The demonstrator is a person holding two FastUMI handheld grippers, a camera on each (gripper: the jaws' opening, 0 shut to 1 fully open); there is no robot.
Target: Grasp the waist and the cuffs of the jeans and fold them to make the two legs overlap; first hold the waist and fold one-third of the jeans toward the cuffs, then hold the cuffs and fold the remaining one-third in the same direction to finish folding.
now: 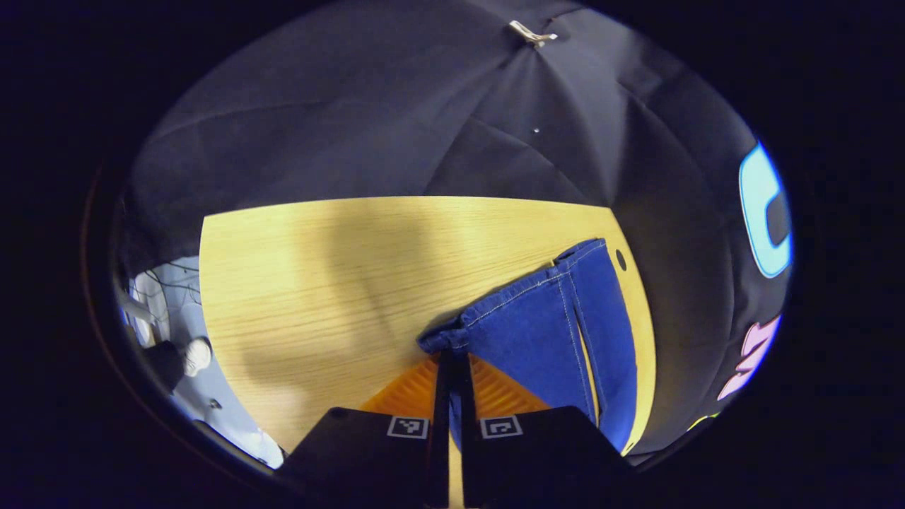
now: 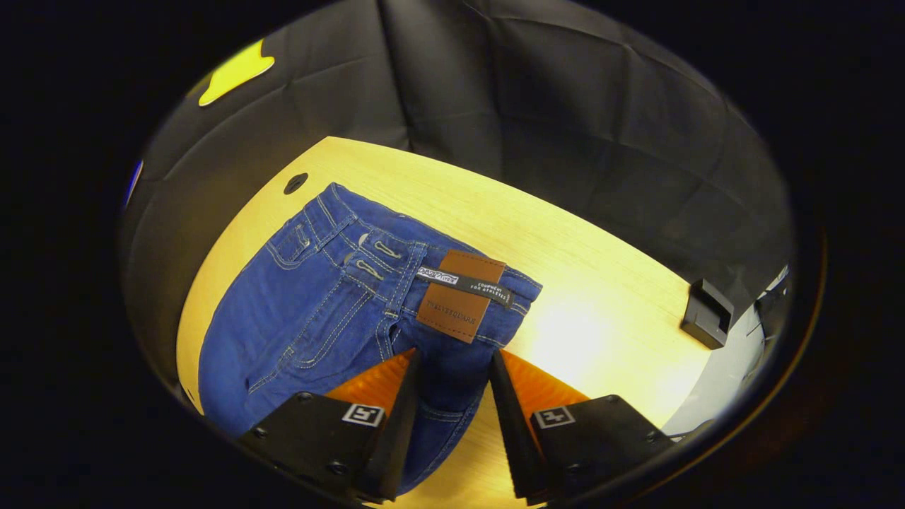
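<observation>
Left gripper [image 1: 452,367] clenched on the jeans [image 1: 558,332] cuff at lower centre, right gripper [image 2: 452,371] spread apart over the waist, jeans on wooden table [image 2: 608,311], centre-left of the right gripper view.

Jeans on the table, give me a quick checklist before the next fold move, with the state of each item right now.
1. Left gripper shut on the cuff end of the jeans: ok, fingers pinch the hem.
2. Right gripper shut on the waist: not ok, fingers are open astride the denim.
3. Both legs overlapped: cannot tell; two leg hems lie side by side at the cuff.
4. Bare table beyond the waist for folding: ok.
5. Black box clear of the jeans: ok, it sits apart at the table edge.
</observation>
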